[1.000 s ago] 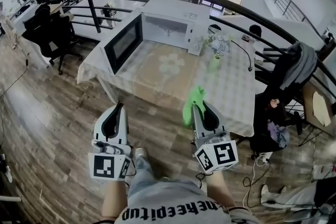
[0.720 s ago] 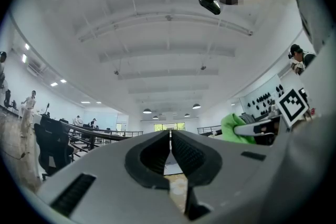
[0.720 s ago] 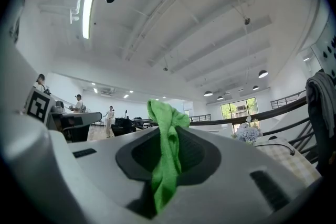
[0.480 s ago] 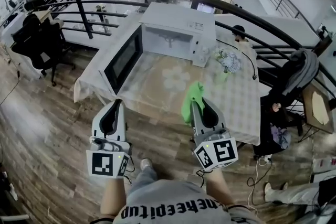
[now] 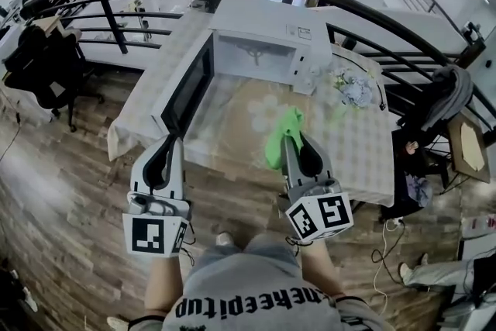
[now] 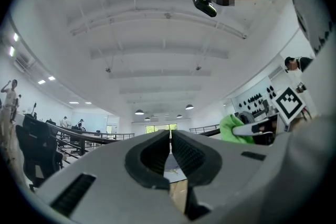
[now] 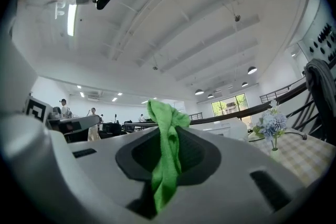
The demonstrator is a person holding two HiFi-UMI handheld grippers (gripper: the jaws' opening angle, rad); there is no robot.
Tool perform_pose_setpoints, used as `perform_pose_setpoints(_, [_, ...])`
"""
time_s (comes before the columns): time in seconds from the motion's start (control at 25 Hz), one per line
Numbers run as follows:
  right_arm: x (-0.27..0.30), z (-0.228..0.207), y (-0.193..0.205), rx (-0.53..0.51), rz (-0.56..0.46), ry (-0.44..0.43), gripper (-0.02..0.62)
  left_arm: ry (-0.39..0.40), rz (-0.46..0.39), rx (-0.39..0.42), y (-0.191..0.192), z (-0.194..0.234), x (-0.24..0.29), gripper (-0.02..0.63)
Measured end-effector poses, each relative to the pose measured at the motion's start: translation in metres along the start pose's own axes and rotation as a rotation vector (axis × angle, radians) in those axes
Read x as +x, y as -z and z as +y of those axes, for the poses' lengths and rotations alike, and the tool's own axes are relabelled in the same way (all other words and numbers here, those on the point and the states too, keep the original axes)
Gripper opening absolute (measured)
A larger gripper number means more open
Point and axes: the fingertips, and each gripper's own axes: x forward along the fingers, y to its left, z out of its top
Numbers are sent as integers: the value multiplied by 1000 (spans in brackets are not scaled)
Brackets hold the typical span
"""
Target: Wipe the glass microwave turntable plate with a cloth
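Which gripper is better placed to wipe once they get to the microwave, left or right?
Right. The right gripper is shut on the green cloth, ready to wipe. The left gripper is shut on nothing, so it would suit steadying instead. Both look about equally far from the open microwave.

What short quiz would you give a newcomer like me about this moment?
1. Fill the gap: seen from the person, the vase of flowers stands on the table to the ___ of the microwave.
2. True or false: the microwave's door stands open.
3. Where is the green cloth?
A. pinched between the fingers of the right gripper
B. lying flat on the table
C. draped over the microwave

Key: 1 right; 2 true; 3 A.
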Motion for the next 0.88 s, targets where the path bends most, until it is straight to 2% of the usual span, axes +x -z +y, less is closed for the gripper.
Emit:
perform_pose_setpoints(0.32, [28,-11,20,34,50,31,54,26,11,-31,18,14,26,12])
perform_pose_setpoints(0.6, [77,-15,56,-14,152,-48,54,-2,2,-29,28,24,54,12])
perform_pose_setpoints(0.88, [137,-26,111,75,314,-160,54,-64,0,-16,38,28,86,12])
